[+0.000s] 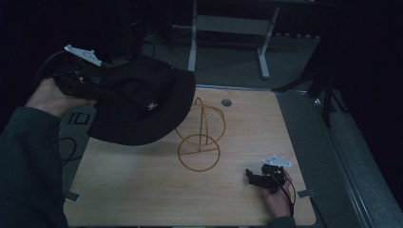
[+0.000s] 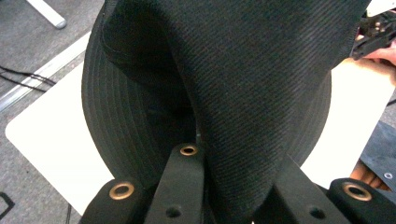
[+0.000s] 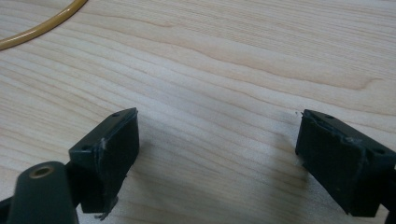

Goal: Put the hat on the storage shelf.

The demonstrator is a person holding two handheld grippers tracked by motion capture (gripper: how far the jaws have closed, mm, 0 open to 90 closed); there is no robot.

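Observation:
A black bucket hat (image 1: 142,102) hangs in the air over the table's far left corner, brim tilted toward the middle. My left gripper (image 1: 102,88) comes in from the left and is shut on the hat's fabric. In the left gripper view the hat (image 2: 243,70) is pinched between the two jaws of the left gripper (image 2: 233,158). A gold wire hat stand (image 1: 199,137) stands upright at the table's centre, just right of the hat. My right gripper (image 1: 253,176) rests on the table near the front right, open with nothing between its jaws (image 3: 217,135).
The light wooden table (image 1: 142,190) has a round cable hole (image 1: 226,102) at its far edge. A grey desk frame (image 1: 228,28) stands on the floor behind. A dark tripod (image 1: 323,80) stands beyond the right edge. Part of the stand's base ring (image 3: 42,28) lies near the right gripper.

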